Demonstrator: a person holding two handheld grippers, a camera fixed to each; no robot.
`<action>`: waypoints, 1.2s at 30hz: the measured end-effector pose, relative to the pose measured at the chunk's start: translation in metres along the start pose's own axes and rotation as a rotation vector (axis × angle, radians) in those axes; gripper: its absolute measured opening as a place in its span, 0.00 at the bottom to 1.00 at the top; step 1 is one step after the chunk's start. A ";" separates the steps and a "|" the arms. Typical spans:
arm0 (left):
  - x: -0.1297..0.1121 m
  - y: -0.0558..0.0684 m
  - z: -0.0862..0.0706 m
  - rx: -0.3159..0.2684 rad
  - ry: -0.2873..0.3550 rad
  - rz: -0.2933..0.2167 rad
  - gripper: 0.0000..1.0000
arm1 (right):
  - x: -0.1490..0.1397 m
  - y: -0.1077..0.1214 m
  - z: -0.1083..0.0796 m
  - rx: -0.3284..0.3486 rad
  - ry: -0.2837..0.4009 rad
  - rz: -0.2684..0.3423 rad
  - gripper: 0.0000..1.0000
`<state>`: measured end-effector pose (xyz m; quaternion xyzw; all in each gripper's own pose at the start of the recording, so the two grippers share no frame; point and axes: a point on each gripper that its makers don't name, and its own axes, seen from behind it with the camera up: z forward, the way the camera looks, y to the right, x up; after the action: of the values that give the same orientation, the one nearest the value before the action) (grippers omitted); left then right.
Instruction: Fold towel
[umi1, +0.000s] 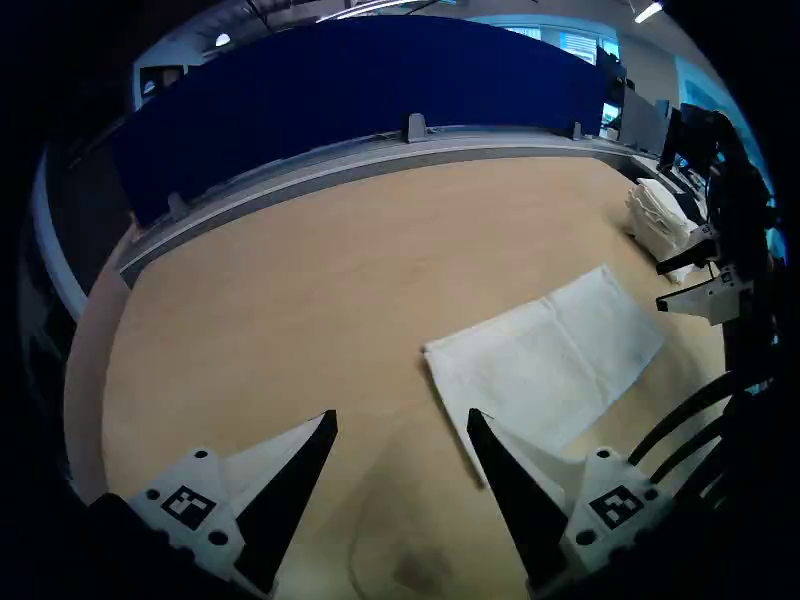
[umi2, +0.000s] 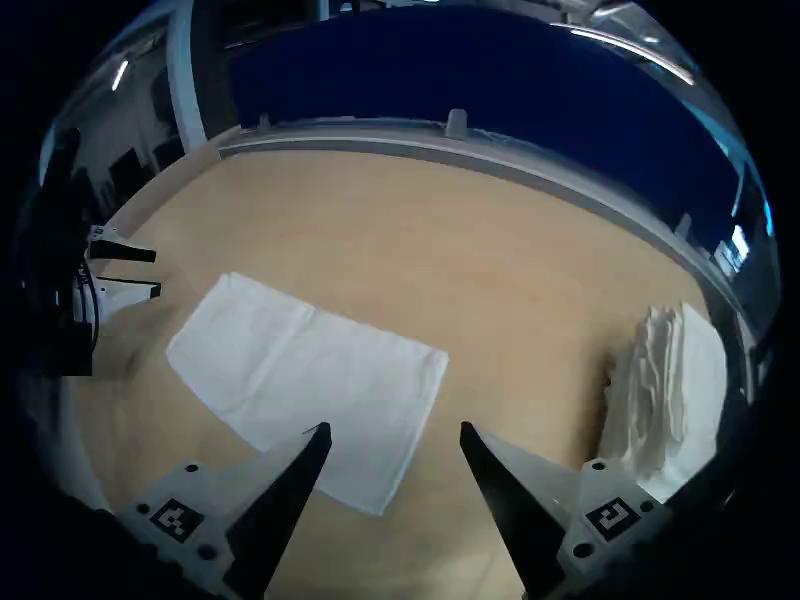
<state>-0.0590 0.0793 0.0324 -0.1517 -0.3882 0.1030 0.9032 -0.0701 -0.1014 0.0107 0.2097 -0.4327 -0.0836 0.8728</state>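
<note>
Towel (umi2: 310, 385) flat on the table (umi2: 480, 250), both tools wide open and empty!

The left tool (umi1: 400, 415) hangs over bare wood, fingers spread wide, holding nothing, with the towel's near corner by its right finger. The right tool (umi2: 393, 428) is just as wide, nothing between its fingers, poised at the towel's near edge. Off to the right sits a stack of folded white cloths (umi2: 665, 385), and a blue partition (umi2: 480, 70) runs along the table's far side.
</note>
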 end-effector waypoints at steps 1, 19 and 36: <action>-0.003 -0.002 -0.004 0.007 0.001 -0.004 0.97 | -0.003 -0.002 -0.001 0.005 -0.003 -0.008 1.00; -0.081 -0.004 -0.071 0.086 -0.033 -0.113 0.97 | -0.068 -0.025 -0.003 0.076 -0.089 -0.120 0.96; -0.096 0.002 -0.088 0.091 -0.042 -0.151 0.97 | -0.081 -0.028 0.005 0.105 -0.112 -0.136 0.34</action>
<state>-0.0593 0.0353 -0.0902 -0.0787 -0.4124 0.0552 0.9059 -0.1231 -0.1011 -0.0572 0.2791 -0.4692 -0.1314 0.8275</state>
